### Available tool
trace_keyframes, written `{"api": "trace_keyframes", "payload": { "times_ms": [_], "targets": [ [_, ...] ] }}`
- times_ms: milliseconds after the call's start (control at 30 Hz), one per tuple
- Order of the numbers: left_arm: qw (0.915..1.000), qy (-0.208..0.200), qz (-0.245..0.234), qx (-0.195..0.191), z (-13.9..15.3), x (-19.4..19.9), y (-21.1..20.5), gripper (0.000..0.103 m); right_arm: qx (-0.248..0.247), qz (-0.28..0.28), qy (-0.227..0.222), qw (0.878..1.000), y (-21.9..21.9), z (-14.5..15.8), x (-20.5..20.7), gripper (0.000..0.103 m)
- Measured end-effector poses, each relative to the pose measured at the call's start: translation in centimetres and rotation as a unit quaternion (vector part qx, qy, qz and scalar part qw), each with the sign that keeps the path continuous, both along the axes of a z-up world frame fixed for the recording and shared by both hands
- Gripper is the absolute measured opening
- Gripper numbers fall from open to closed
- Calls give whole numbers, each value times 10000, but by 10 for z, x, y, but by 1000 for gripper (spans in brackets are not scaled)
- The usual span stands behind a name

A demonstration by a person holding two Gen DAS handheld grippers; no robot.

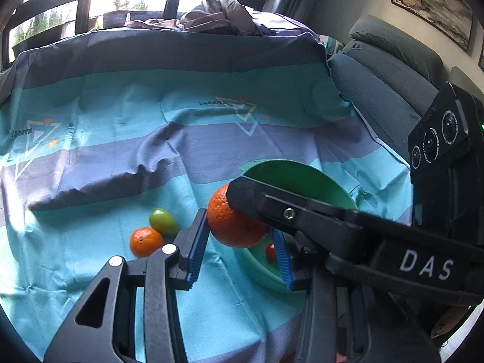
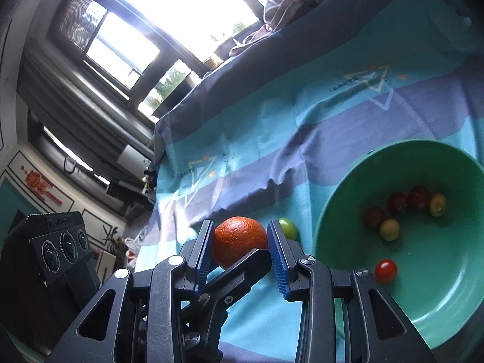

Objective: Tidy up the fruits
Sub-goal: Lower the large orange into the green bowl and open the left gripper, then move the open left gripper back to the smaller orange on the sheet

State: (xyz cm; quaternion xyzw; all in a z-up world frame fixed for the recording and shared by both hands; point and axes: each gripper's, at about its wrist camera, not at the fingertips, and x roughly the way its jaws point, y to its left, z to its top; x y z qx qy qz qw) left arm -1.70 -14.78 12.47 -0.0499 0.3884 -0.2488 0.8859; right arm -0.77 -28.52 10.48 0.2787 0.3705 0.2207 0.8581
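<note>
A striped teal and purple cloth (image 1: 121,157) covers a table, with a green bowl (image 2: 447,163) on it. Both grippers meet at one large orange (image 1: 233,220), held above the cloth beside the bowl's rim. The left gripper (image 1: 239,248) has its blue pads on either side of the orange, one pad touching it. The right gripper (image 2: 240,251) has its pads pressed on both sides of the same fruit, jaws partly closed around it. Which one bears the weight cannot be told. The bowl already holds several cherry tomatoes (image 2: 385,270), red, dark and yellow. Still loose on the cloth are a small orange (image 1: 146,242) and a green fruit (image 1: 162,221), touching each other. So the task looks partly done: small fruit in, the large orange on its way, two pieces left
</note>
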Motion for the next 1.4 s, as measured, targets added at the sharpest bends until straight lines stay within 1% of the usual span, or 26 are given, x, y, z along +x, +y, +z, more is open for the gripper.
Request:
{"api": "trace_keyframes", "payload": {
  "times_ms": [200, 433, 633, 1000, 1100, 1167, 1233, 1300, 1333, 1400],
  "targets": [
    [9994, 63, -331, 29, -7, 5, -43, 41, 51, -447, 103, 9989, -41, -8, -6, 39],
    [9967, 279, -759, -53, -23, 16, -78, 41, -53, -919, 328, 9952, -71, -19, -9, 39],
    [9937, 543, -977, -109, -40, 26, -96, 41, -99, -1199, 671, 9905, -88, -33, -6, 39],
    [9904, 884, -1040, -201, -58, 32, -107, 42, -333, -1366, 1107, 9839, -98, -46, -4, 39],
    [9917, 768, -1026, -75, -57, 27, -107, 42, -471, -1427, 1219, 9811, -97, -46, -3, 39],
    [9934, 571, -996, 0, -52, 21, -102, 42, -541, -1485, 1121, 9810, -94, -41, -4, 39],
    [9942, 435, -982, 32, -45, 16, -93, 45, -696, -1511, 959, 9814, -89, -33, -6, 39],
    [9963, 304, -796, 97, -38, 15, -79, 50, -871, -1560, 791, 9807, -83, -26, -9, 39],
    [9974, 234, -674, 139, -34, 14, -70, 51, -948, -1584, 716, 9802, -80, -23, -9, 40],
    [9987, 153, -453, 188, -27, 13, -50, 55, -1059, -1593, 609, 9796, -74, -18, -9, 46]
  ]
}}
